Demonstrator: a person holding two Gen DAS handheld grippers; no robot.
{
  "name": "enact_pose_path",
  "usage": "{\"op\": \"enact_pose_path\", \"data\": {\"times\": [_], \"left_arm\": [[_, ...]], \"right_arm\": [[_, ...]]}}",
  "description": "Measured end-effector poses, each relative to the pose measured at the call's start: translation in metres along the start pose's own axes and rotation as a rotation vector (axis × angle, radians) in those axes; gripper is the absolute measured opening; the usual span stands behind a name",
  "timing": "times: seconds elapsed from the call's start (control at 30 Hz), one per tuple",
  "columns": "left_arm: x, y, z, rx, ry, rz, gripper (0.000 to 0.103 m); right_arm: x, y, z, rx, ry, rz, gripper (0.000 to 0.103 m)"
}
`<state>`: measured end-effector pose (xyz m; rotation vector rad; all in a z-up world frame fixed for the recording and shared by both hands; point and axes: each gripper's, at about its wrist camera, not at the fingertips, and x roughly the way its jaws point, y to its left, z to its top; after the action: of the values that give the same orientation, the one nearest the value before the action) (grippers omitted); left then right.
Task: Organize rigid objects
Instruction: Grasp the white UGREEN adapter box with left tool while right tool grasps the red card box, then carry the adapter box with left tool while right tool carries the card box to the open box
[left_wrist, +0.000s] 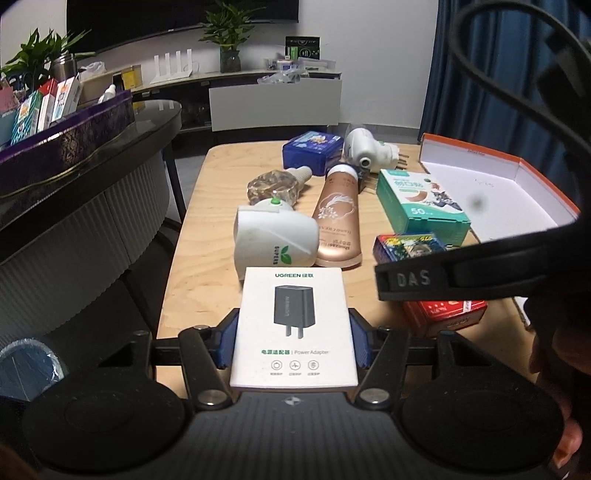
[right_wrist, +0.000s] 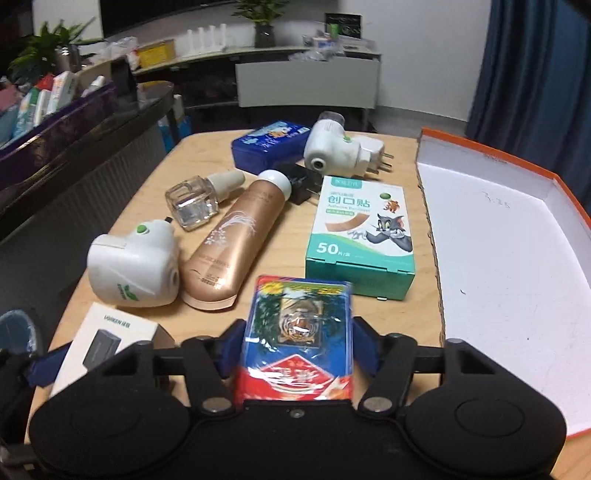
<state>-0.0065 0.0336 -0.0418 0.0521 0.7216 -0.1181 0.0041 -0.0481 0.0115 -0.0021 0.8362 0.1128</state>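
In the left wrist view my left gripper (left_wrist: 294, 341) is shut on a white power adapter box (left_wrist: 293, 325), its blue pads pressed on the box's two long sides above the near table edge. In the right wrist view my right gripper (right_wrist: 297, 345) is shut on a red and blue pack with a tiger picture (right_wrist: 297, 332), a pad against each side. The same pack (left_wrist: 406, 245) shows in the left wrist view, partly hidden by a black finger (left_wrist: 413, 280) of the right gripper. An orange-rimmed white box (right_wrist: 517, 258) lies open at the right.
On the wooden table (right_wrist: 280, 229) lie a teal plaster box (right_wrist: 360, 240), a gold tube (right_wrist: 236, 240), two white plug-in devices (right_wrist: 133, 266) (right_wrist: 336, 147), a glass bottle (right_wrist: 192, 203), a blue tin (right_wrist: 269, 144) and a black charger (right_wrist: 299, 181). A dark counter (left_wrist: 92, 147) stands left.
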Motion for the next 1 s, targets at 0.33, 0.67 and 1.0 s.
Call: {"op": "enact_pose_path", "data": {"times": [0.33,0.67,1.0], "left_arm": [[-0.023,-0.019,0.022,-0.003,-0.073,-0.044,0.059],[-0.015,-0.089,0.102,0.061,-0.130,-0.181,0.059],[0.023,-0.173,0.198,0.138,-0.152,-0.308,0.059]], "right_arm": [[-0.060,-0.051,0.009,0.004,-0.156,0.009,0.071],[-0.100,-0.160,0.054,0.100,-0.269,-0.117,0.071],[-0.118,-0.246,0.098,0.103,-0.282,-0.200,0.071]]}}
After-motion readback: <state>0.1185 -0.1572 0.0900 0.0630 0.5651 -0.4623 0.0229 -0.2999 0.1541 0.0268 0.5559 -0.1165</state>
